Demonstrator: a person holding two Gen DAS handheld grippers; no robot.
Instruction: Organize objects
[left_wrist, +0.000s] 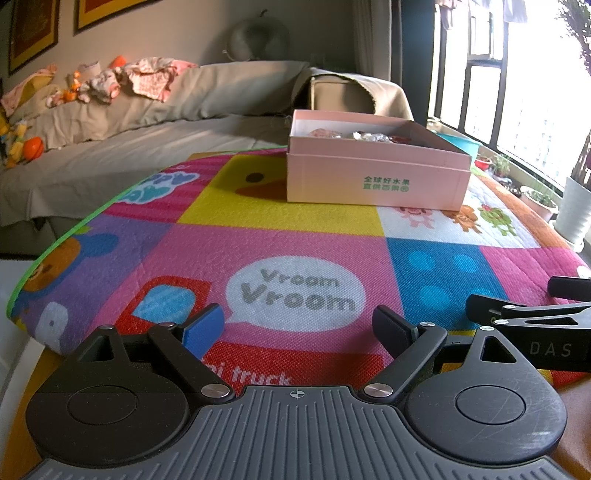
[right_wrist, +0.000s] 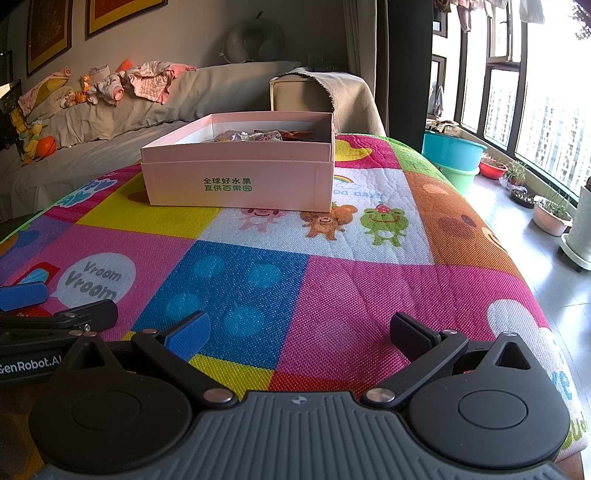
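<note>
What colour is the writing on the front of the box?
Green, on the pale pink box; the right wrist view shows it best.

Pink box (right_wrist: 236, 177) on colourful mat (right_wrist: 351, 295)

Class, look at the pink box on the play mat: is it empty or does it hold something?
Not empty. The pink box has no lid on, and wrapped items show above its rim.

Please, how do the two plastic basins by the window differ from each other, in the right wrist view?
The upper basin is blue, while the lower basin is light green. The blue one sits on top, nested in the green one, so its whole wall and rim show; of the green one only a band under the blue rim is visible. Both are round, stand upright on the floor beside the mat, and their insides are not visible.
</note>
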